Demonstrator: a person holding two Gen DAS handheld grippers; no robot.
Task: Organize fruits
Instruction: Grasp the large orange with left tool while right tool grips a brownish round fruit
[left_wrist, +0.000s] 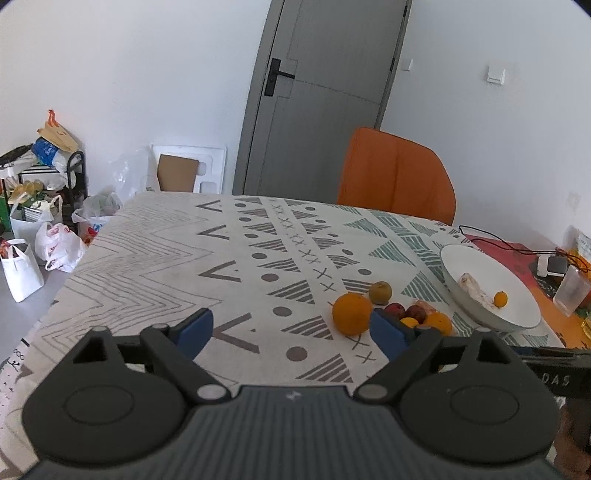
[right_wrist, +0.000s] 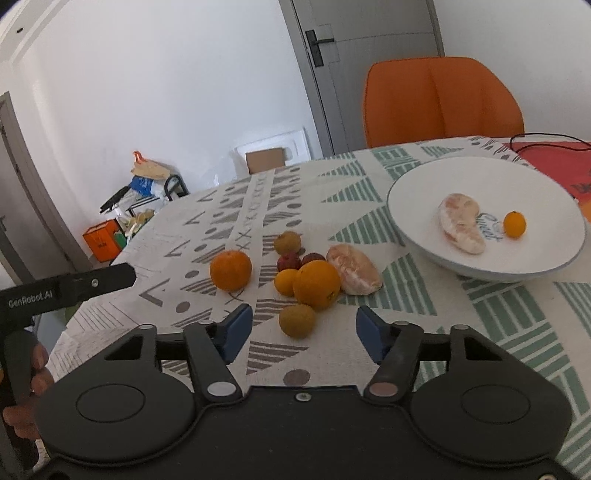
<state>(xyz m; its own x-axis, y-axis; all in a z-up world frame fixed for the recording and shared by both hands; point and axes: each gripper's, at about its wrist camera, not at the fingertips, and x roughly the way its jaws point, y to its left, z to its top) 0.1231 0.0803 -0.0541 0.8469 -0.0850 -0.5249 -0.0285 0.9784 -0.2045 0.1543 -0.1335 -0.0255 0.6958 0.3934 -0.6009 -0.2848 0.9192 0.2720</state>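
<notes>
A cluster of fruit lies on the patterned tablecloth: a big orange (right_wrist: 316, 283), a second orange (right_wrist: 231, 269) to its left, a small yellow-orange fruit (right_wrist: 286, 281), two red fruits (right_wrist: 289, 262), a far brown-green fruit (right_wrist: 287, 242) and a peeled citrus segment (right_wrist: 354, 274). My right gripper (right_wrist: 304, 334) is open, and a near brown-green fruit (right_wrist: 297, 320) sits just ahead between its blue pads, untouched. The white bowl (right_wrist: 546, 206) holds another peeled segment (right_wrist: 461, 223) and a tiny orange fruit (right_wrist: 514, 223). My left gripper (left_wrist: 291, 332) is open and empty, with the left orange (left_wrist: 352, 314) beside its right pad.
An orange chair (left_wrist: 395, 173) stands behind the table, before a grey door (left_wrist: 321, 92). A red mat (left_wrist: 509, 251) with a black cable and a clear cup (left_wrist: 570, 291) lie right of the bowl. Bags (left_wrist: 55, 243) crowd the floor beyond the left table edge.
</notes>
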